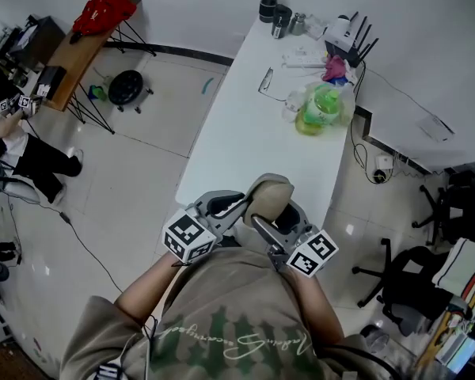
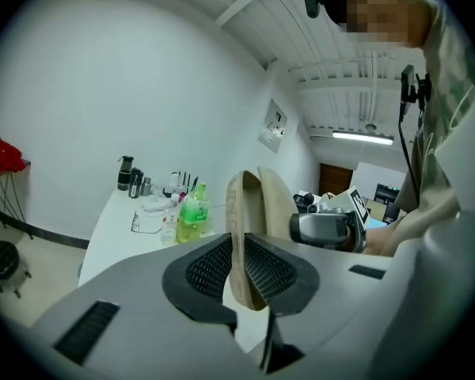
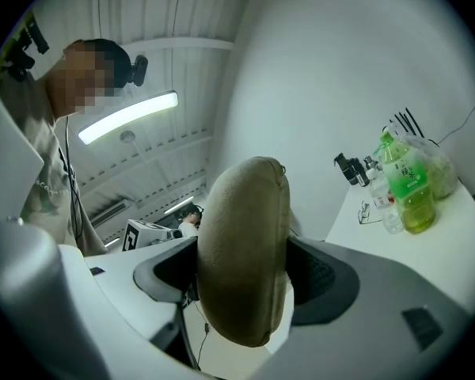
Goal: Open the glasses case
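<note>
Head view: the glasses case [image 1: 269, 196] is up in the air over the near end of the white table [image 1: 245, 133], sandwiched between both tongs; it's a tan, soft-looking oval shell; the left gripper [image 1: 239, 206] comes at it from the left and the right gripper [image 1: 263, 226] from below right; further up the table there's a green bottle [image 1: 323, 105] and a pair of glasses [image 1: 266, 81]. Left gripper view: the left gripper [image 2: 239, 269] is pinching just one thin half of the glasses case [image 2: 241, 212] edge-on, pads nearly together on it; the other half stands a bit off to the right, so the two shells split in a narrow V, cracked open at the top; the right gripper [image 2: 324, 229] sits just behind it. Right gripper view: the right gripper [image 3: 245, 267] is clamped on the fat rounded body of the glasses case [image 3: 245, 228], jaws spread wide around it and touching both sides; the fabric looks suede-ish, khaki, with a seam running along the right edge.
</note>
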### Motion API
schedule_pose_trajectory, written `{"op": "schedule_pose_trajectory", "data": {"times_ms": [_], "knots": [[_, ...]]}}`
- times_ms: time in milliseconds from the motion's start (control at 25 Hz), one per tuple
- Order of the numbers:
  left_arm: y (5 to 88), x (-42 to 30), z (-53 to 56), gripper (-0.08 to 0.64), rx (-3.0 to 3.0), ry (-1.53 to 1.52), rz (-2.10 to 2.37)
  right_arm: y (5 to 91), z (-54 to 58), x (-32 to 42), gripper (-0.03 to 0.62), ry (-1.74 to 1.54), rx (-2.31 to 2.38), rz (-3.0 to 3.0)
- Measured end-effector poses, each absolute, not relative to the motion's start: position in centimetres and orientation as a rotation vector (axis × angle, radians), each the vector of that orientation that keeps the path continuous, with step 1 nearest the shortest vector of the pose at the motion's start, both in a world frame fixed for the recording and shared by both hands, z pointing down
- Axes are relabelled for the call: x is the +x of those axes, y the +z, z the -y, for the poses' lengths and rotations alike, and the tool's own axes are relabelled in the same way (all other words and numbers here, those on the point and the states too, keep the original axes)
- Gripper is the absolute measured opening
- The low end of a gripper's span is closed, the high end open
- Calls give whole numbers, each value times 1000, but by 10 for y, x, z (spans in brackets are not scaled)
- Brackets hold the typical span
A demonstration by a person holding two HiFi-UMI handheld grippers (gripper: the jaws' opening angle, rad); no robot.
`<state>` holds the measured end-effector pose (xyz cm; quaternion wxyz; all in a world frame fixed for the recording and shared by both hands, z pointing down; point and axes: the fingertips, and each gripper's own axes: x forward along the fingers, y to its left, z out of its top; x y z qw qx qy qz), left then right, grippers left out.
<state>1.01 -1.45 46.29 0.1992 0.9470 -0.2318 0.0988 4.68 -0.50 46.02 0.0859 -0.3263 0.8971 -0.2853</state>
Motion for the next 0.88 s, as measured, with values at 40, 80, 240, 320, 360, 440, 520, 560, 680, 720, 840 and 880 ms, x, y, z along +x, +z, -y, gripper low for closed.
{"op": "schedule_pose_trajectory", "data": {"times_ms": [40, 80, 240, 320, 360, 440, 520, 560, 680, 720, 840, 880], "knots": [[463, 11, 14, 46, 2649, 280, 644, 459, 3, 45, 345, -847, -960, -2680], [463, 12, 14, 62, 2645, 277, 638, 457, 0, 43, 345, -845, -935, -2688], [463, 16, 15, 71, 2629, 271, 595, 451, -8, 33, 346, -839, -869, -2708], [466, 16, 15, 71, 2621, 271, 599, 454, -7, 33, 347, -851, -874, -2694], [467, 16, 16, 71, 2614, 266, 606, 455, -7, 33, 347, -859, -874, -2684], [469, 14, 18, 71, 2597, 259, 628, 457, -5, 32, 347, -882, -876, -2675], [474, 12, 19, 71, 2564, 266, 644, 461, -4, 30, 347, -904, -899, -2691], [479, 11, 20, 71, 2544, 280, 652, 464, -3, 31, 347, -902, -930, -2707], [495, 10, 20, 71, 2512, 362, 710, 469, 1, 38, 347, -809, -1091, -2793], [498, 9, 21, 71, 2499, 368, 727, 470, 3, 38, 347, -788, -1129, -2817], [503, 8, 21, 71, 2429, 338, 760, 471, 7, 37, 347, -830, -1151, -2824], [504, 8, 21, 71, 2421, 350, 767, 474, 7, 37, 347, -861, -1147, -2822]]}}
